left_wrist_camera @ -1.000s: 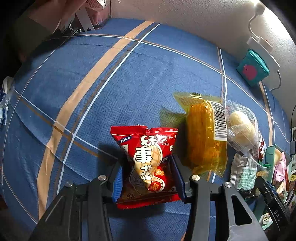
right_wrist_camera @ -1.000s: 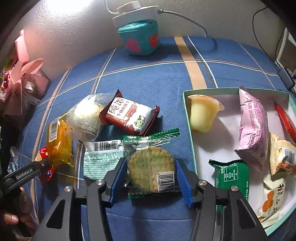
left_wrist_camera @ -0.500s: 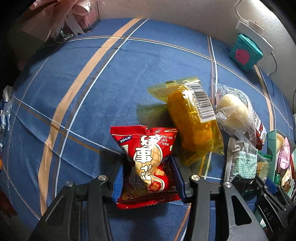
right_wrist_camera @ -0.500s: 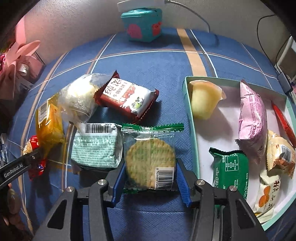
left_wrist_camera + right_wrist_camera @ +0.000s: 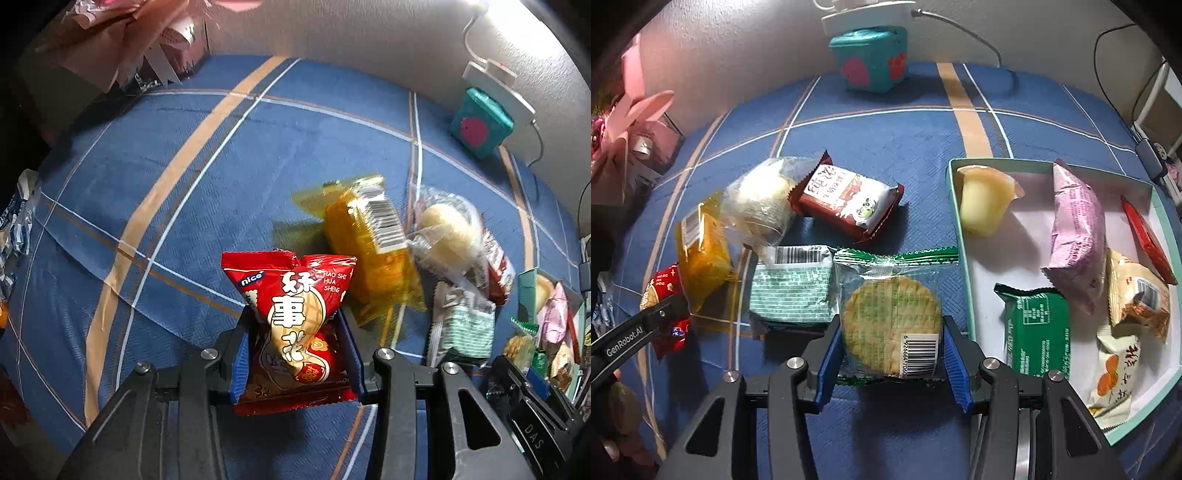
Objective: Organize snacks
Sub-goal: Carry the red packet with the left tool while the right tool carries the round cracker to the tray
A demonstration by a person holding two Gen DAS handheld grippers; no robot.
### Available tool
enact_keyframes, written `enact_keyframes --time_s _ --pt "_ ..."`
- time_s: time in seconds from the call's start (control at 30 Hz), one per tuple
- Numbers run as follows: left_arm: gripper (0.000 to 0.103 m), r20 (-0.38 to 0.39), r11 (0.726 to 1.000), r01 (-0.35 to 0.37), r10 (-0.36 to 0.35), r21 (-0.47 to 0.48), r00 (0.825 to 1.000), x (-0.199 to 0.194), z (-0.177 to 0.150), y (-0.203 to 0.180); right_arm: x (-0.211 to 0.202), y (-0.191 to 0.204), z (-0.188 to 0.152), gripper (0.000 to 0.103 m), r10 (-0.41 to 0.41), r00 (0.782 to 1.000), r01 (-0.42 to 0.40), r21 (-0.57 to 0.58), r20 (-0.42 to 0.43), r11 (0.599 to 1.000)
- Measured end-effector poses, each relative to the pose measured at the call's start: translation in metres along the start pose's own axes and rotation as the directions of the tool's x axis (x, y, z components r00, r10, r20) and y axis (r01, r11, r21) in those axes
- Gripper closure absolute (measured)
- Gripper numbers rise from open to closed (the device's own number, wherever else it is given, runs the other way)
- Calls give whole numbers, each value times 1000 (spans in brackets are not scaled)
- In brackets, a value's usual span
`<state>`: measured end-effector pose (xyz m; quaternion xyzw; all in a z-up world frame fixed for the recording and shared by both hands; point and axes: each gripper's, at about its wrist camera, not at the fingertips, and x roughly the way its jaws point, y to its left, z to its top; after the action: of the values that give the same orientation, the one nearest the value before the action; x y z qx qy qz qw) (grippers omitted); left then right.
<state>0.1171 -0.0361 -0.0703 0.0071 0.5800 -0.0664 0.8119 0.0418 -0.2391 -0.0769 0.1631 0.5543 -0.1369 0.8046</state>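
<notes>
My left gripper [image 5: 295, 350] is shut on a red peanut packet [image 5: 295, 325] and holds it above the blue cloth; the packet also shows in the right wrist view [image 5: 663, 291]. My right gripper [image 5: 890, 354] is shut on a clear round cracker packet [image 5: 892, 314] just left of the teal tray [image 5: 955, 206]. The tray holds a jelly cup [image 5: 984, 201], a pink packet [image 5: 1078, 232], a green packet [image 5: 1039, 328] and other snacks. On the cloth lie a yellow corn packet [image 5: 373, 251], a white bun in clear wrap [image 5: 447, 229], a mint-green packet [image 5: 790, 291] and a red-brown milk snack [image 5: 846, 199].
A teal cube box [image 5: 873, 59] and a white power strip [image 5: 864, 14] stand at the back by the wall. A pink ribbon gift [image 5: 631, 133] sits at the far left. A cable and plug [image 5: 1148, 155] lie at the right edge.
My left gripper has lifted the red peanut packet and swung towards the tray side. My right gripper has raised the cracker packet and pulled back a little.
</notes>
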Motion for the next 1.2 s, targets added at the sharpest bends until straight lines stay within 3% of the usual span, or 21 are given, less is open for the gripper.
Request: enact_keyframes --time_s 0.33,0.8,1.0,1.2 --pt "58 93 999 40 -41 18 995 -46 7 -1 -40 -6 -3 50 22 998 -22 8 51 1000" --pt "58 180 986 108 -130 128 975 -93 -8 -44 -77 -28 -3 50 17 994 -24 61 112 998" --pt "58 147 967 154 -186 205 971 -94 -17 -79 -80 -76 -4 50 -53 992 32 179 112 983" --pt "58 104 930 201 -243 309 964 -96 -37 -123 -89 -140 -15 50 -126 986 84 337 105 938"
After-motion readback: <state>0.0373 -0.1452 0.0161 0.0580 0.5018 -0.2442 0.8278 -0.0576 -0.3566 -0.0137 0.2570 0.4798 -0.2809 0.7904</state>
